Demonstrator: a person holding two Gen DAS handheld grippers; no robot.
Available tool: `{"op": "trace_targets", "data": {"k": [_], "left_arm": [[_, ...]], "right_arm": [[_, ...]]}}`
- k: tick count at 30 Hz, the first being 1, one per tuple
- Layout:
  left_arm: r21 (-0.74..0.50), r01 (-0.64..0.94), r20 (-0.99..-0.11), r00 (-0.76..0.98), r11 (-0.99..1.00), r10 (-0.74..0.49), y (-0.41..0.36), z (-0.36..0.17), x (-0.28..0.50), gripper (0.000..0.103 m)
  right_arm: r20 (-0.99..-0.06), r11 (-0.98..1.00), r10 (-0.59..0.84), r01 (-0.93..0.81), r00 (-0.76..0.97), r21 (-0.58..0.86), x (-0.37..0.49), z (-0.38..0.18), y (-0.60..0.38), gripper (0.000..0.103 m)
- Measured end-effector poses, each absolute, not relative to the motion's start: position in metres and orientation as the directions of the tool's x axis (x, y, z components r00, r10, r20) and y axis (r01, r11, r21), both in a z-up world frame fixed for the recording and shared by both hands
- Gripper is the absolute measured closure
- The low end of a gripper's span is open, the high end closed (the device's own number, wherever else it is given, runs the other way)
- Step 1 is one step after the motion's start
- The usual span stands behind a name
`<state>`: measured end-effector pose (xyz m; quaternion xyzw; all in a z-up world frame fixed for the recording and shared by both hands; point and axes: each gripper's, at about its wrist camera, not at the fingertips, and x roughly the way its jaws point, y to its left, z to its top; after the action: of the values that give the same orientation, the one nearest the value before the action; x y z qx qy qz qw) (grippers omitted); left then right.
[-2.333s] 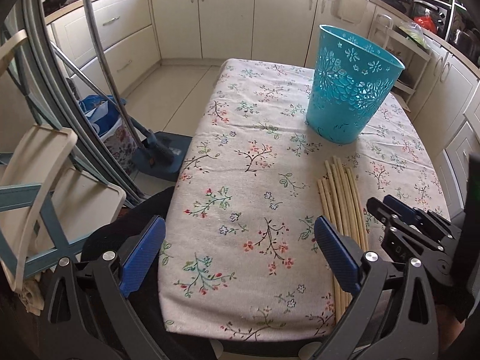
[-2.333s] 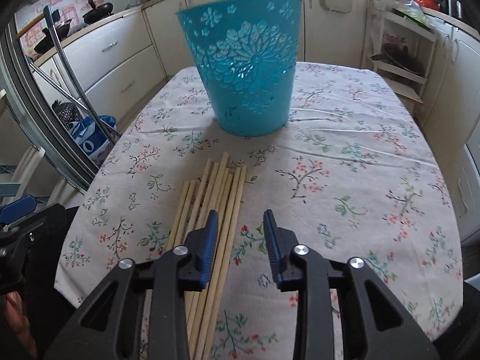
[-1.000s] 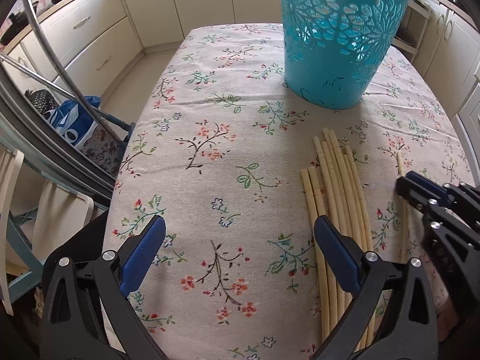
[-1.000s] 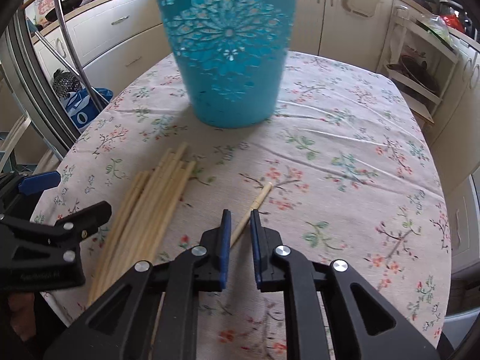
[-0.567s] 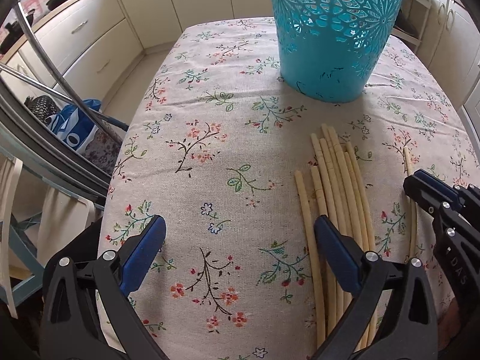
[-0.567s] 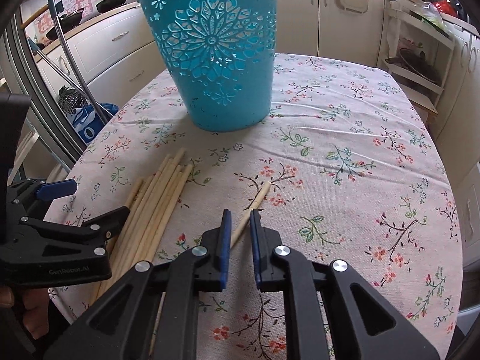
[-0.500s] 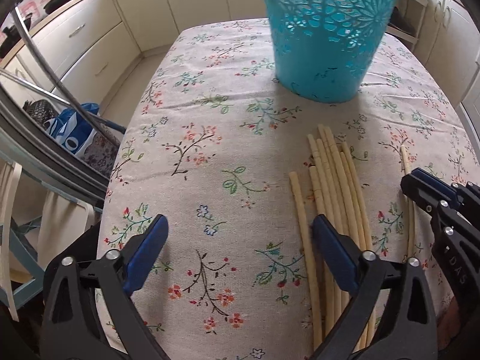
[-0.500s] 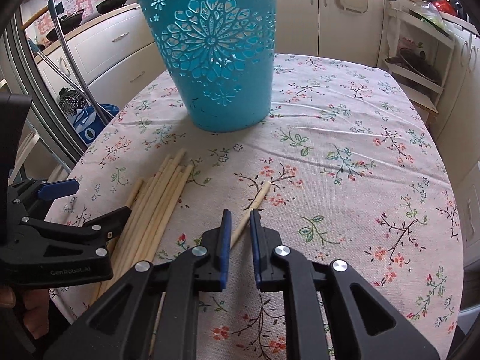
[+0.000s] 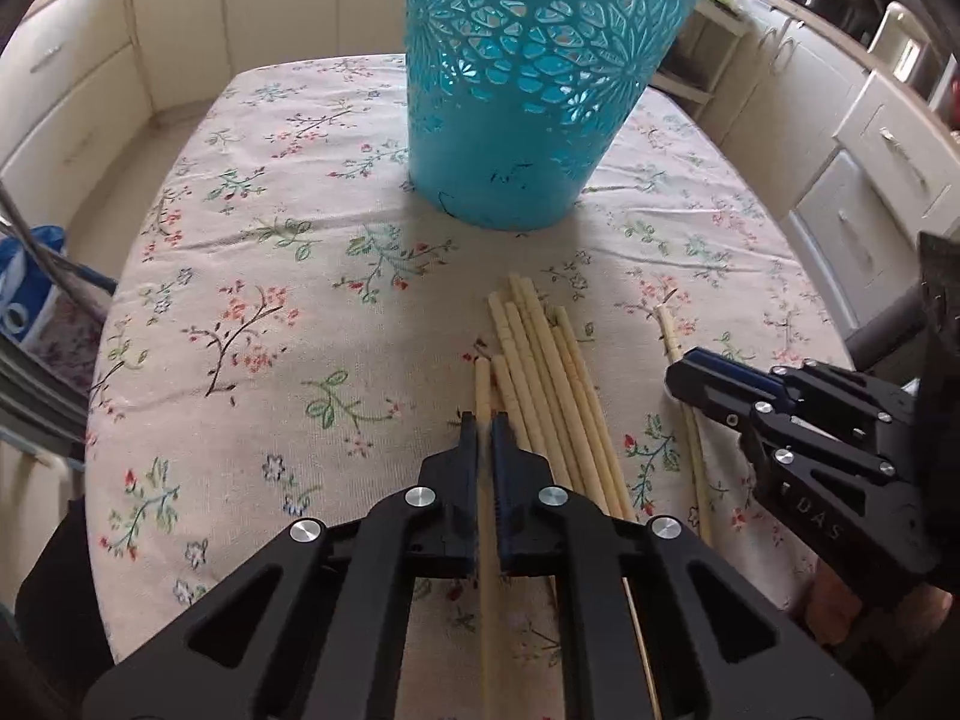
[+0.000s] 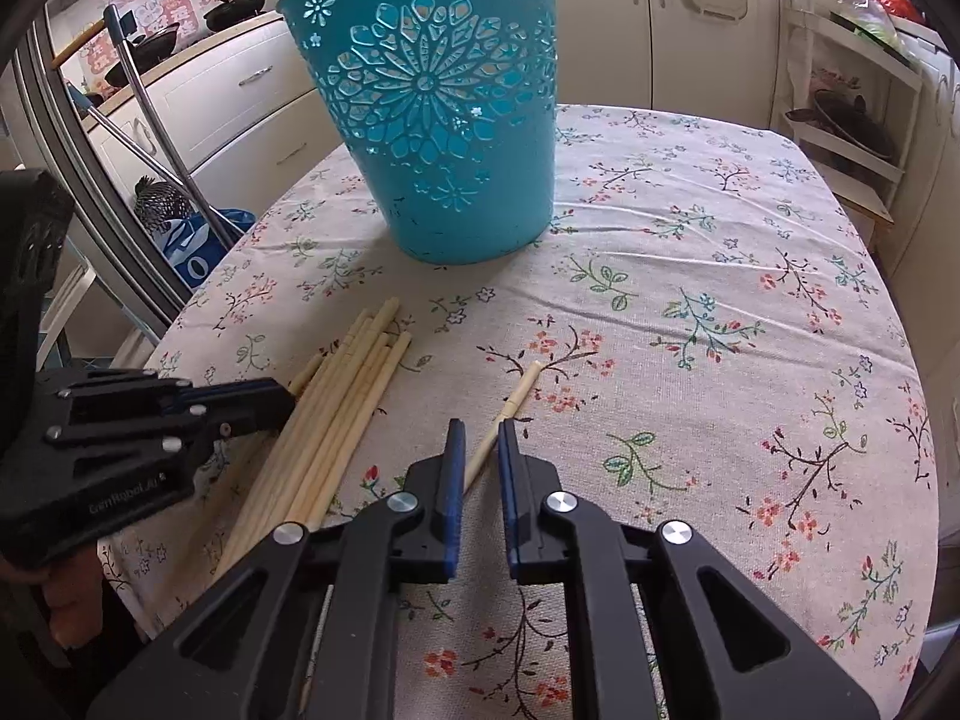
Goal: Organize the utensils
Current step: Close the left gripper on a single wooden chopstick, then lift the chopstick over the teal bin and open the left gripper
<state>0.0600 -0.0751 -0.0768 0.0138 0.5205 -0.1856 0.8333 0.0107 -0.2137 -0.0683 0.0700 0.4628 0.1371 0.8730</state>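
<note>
Left wrist view: left tongs [image 9: 485, 425] clamp 1 chopstick [image 9: 482, 378]; right tongs [image 10: 477, 441] grip a stray chopstick [image 10: 521, 391] near the basket [image 10: 438, 114]

room: kitchen | cream cabinets [image 10: 252, 96] | floral tablecloth [image 10: 720, 300] | daylight

Matt floral cloth [image 9: 252, 324], pale wooden chopsticks [image 9: 552, 372], glossy perforated plastic basket [image 9: 528, 96]

Floral tablecloth [image 10: 750, 276] spread across the table, cream cabinets [image 10: 606, 18] lining the walls, a blue bag [image 10: 198, 246] on the floor, woks [image 10: 240, 0] on the counter
</note>
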Motion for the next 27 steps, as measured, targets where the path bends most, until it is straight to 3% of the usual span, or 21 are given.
{"op": "trace_targets", "data": {"k": [6, 14, 18, 22, 27], "left_arm": [[-0.164, 0.336, -0.888, 0.359, 0.928, -0.287, -0.074, -0.076, 0.068, 0.098], [-0.011, 0.378, -0.907, 0.386, 0.926, -0.168, -0.083, -0.072, 0.05, 0.09], [0.031, 0.442, -0.906, 0.391, 0.896, -0.161, -0.089, -0.07, 0.046, 0.098], [-0.119, 0.429, -0.878, 0.375, 0.895, -0.297, -0.07, -0.04, 0.053, 0.099], [-0.24, 0.431, -0.697, 0.546, 0.87, -0.464, -0.042, 0.055, 0.071, 0.099]], "right_arm": [[-0.793, 0.944, 0.329, -0.177, 0.512, 0.277, 0.015, -0.068, -0.218, 0.091], [-0.828, 0.963, 0.267, -0.179, 0.493, 0.204, 0.016, -0.065, -0.211, 0.092], [-0.834, 0.96, 0.273, -0.191, 0.48, 0.204, 0.018, -0.066, -0.214, 0.093], [-0.821, 0.949, 0.314, -0.17, 0.477, 0.265, 0.018, -0.068, -0.223, 0.095], [-0.808, 0.944, 0.329, -0.168, 0.489, 0.284, 0.017, -0.068, -0.225, 0.095]]}}
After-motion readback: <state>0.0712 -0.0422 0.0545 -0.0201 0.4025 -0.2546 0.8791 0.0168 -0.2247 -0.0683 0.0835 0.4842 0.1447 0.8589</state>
